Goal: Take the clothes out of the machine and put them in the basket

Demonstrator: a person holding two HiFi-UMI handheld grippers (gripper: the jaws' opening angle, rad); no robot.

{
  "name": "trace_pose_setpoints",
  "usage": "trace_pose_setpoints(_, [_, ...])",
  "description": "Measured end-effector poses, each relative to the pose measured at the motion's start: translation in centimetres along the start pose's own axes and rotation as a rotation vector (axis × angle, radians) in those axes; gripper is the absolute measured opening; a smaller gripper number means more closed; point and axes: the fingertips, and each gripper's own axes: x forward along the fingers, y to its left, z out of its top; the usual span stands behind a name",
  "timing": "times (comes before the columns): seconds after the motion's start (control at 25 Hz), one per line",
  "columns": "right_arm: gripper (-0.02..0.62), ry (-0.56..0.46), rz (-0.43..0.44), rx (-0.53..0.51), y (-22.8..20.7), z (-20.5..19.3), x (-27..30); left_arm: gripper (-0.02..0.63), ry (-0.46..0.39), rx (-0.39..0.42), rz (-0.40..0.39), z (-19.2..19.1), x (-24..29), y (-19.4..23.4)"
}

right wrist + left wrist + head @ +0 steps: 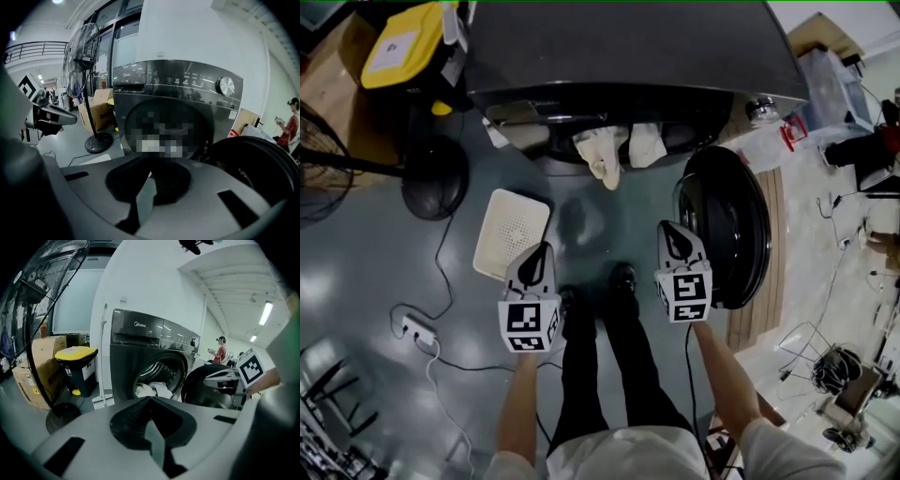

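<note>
Clothes (602, 150) are hanging from the machine (628, 47), straight ahead.
Right gripper (671, 232) is sitting nearer than left gripper (543, 251); both are pointing there with fingers pressed together, empty.

The washing machine (628, 47) is a dark grey front-loader with a glossy control strip and a silver dial (226, 86) at its upper right. Its round, dark door (727, 225) stands swung wide open to the right of the drum mouth. The clothes (609, 150) are pale, white to cream pieces bunched at the lip of the drum, two of them hanging out over the edge towards the floor. The basket (511, 232) is white, rounded-rectangular and dotted with small holes; it sits on the grey floor just in front of the machine, left of the opening, apart from the clothes.
</note>
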Motion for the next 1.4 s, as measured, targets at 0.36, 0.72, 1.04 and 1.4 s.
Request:
trace_pose_setpoints(0.36, [0.023, 0.043, -0.022, -0.011, -0.3, -6.6, 5.1, 0.017, 0.031, 0.001, -0.028, -6.0, 5.2, 0.5])
trace_pose_setpoints(0.72, [0.023, 0.04, -0.066, 0.026, -1.4, -10.7, 8.1, 0.017, 0.076, -0.014, -0.057, -9.9, 9.6, 0.7])
trace_pose_setpoints(1.04, [0.025, 0.034, -0.115, 0.108, -3.2, -12.5, 9.6, 0.018, 0.127, 0.041, -0.107, -12.1, 12.9, -0.7])
trace_pose_setpoints(1.4, [0.318, 0.0, -0.055, 0.165, -3.8, -12.3, 13.7, 0.018, 0.098, 0.047, -0.164, -10.2, 16.1, -3.0])
